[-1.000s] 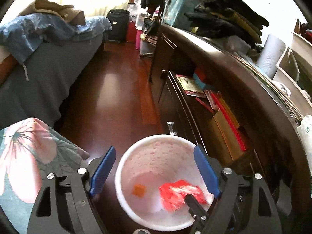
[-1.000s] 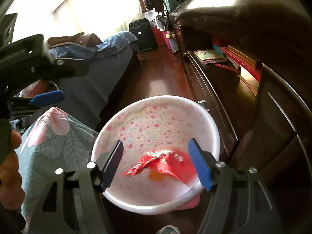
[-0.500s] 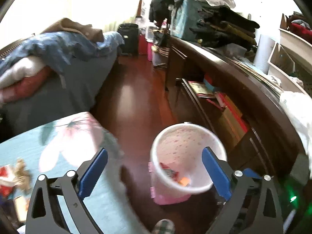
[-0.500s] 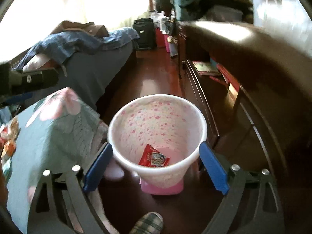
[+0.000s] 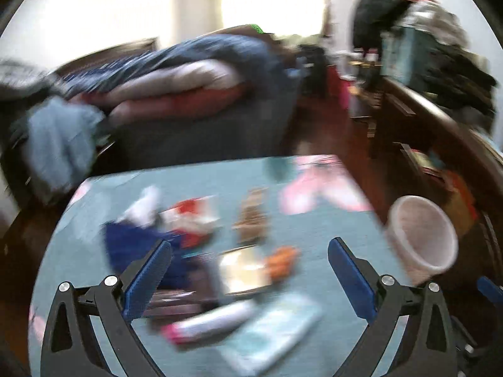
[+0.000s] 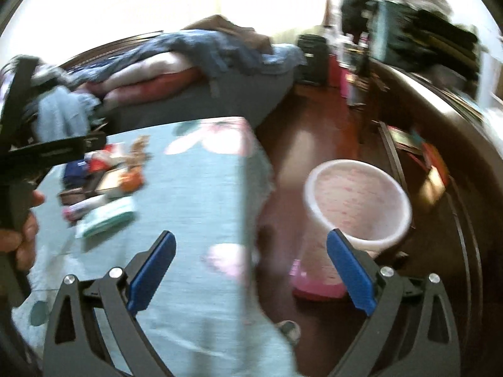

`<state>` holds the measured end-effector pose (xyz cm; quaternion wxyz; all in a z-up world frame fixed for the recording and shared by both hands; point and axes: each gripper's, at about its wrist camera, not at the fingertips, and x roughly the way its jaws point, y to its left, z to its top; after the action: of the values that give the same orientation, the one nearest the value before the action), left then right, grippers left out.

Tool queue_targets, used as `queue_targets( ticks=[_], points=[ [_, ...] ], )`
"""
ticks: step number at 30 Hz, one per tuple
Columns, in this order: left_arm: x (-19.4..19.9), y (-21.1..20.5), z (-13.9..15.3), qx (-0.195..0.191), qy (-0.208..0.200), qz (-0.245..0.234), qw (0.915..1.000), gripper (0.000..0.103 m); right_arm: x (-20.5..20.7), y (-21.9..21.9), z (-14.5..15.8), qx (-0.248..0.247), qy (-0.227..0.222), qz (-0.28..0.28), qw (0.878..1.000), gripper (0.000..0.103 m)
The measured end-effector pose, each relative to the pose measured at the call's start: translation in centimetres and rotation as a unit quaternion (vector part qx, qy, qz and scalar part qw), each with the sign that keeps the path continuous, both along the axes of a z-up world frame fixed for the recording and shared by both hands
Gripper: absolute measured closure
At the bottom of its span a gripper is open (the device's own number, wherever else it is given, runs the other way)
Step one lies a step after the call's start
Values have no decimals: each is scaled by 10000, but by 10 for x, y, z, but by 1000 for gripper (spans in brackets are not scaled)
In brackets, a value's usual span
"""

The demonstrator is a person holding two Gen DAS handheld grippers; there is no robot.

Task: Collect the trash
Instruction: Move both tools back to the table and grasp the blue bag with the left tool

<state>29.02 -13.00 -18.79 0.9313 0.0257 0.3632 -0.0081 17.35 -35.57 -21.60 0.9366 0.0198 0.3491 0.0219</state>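
Both views heavily motion-blurred, detail limited.

Left claw (image 5: 250, 270): jaws wide apart, nothing between them. It hangs over the table (image 5: 330, 339), which has a teal floral cloth. The trash pile (image 5: 201, 251) lies right under and ahead of the jaws: dark blue wrapper (image 5: 132, 245) by the left finger, red-and-white wrapper (image 5: 191, 216) beyond it, brown item (image 5: 251, 216) centre, a pale flat pack (image 5: 240, 271) with an orange scrap (image 5: 281, 259) touching its right side between the fingers. Closer in lie a pink-tipped tube (image 5: 210, 322) and a light green flat packet (image 5: 276, 330). Can't identify any of these more precisely.

Right claw (image 6: 251, 270): jaws wide apart, holding nothing. It straddles the table's right edge; the left finger is over cloth, the right finger is in front of the bin (image 6: 355, 201). Same trash pile (image 6: 103, 182) sits well off to the left, near the person's hand (image 6: 25, 235) on the other tool.

The bin is white with a pink speckled inside and a pink base. It stands on the dark wood floor (image 6: 317, 135), just beside the table's right edge, with a dark wooden cabinet (image 6: 465, 163) close on its right. Contents not readable.

Room: a narrow floor strip runs between table/bed (image 6: 195, 94) and cabinet. The bed, heaped with bedding, butts against the table's far edge. The table's right half is bare cloth.
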Motion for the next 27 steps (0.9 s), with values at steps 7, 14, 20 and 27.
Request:
queue_targets(
  ticks=[7,14,20,27],
  points=[
    [15,54,-22,-23,358,620,9974,4,6,63,7,-140,-8,595,9981,6],
    [41,39,-45,958,386,958,9900,4,15,88,4,-126,80,827,9965,6],
    [55,71,-56,894,524,1482,9835,4,15,92,7,-33,38,964,9953,6],
    [47,101,-55,-194,428,1260,9909,29,15,107,12,8,-53,1112,9938,7]
  ],
)
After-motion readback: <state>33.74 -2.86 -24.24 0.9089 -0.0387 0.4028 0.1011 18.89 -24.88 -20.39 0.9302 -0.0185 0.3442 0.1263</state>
